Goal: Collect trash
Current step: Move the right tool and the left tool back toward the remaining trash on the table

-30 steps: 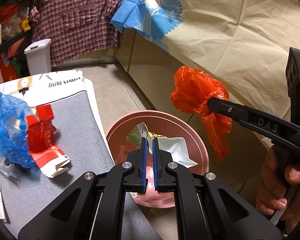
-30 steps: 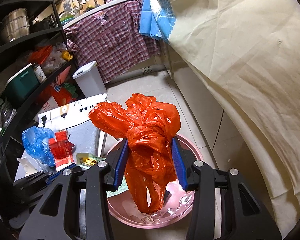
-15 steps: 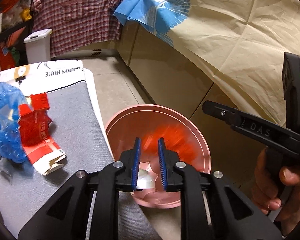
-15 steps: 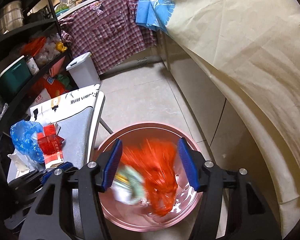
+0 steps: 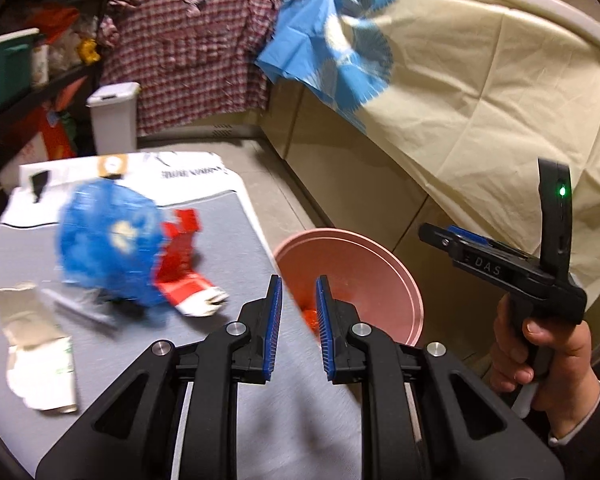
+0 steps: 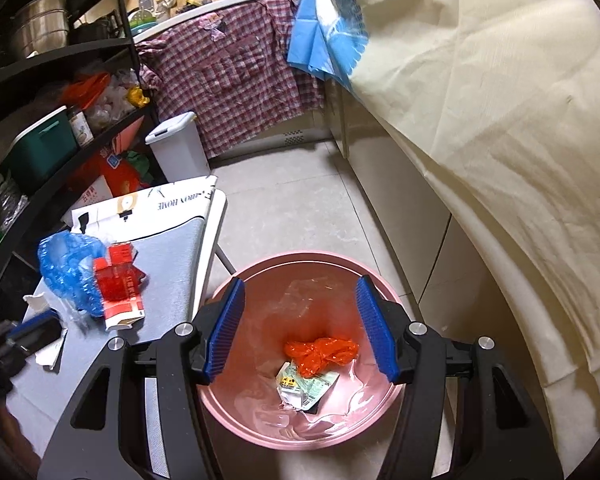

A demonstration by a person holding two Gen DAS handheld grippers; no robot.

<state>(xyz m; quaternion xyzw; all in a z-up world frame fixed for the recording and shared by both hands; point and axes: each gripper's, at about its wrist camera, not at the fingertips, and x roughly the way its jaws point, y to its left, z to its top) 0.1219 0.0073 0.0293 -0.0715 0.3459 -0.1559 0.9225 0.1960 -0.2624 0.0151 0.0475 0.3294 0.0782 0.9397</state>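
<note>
Now | both grippers released, empty: left gripper, right gripper | orange bag in pink basin, lower centre | next: blue bag left on tabletop, pinch bunched middle, lift clear

Blue bag smeared by motion — table's near edge cut off.
</note>
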